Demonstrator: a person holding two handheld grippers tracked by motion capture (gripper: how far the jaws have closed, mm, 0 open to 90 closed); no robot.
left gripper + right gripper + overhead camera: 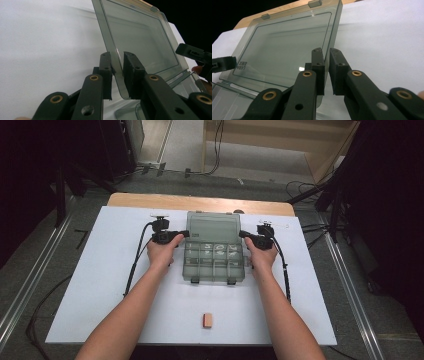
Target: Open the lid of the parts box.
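Both tools, the left tool (117,66) and right tool (327,66), are pinching the side edges of the organizer box's smoky lid (212,226), already swung open, compartments (214,261) exposed on the tabletop (110,285).

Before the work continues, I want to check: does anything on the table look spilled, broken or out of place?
Nothing stands out. The smoky transparent plastic compartment box sits square on the white table cover, its lid raised by both tools; the small tan block lies apart near the front edge.
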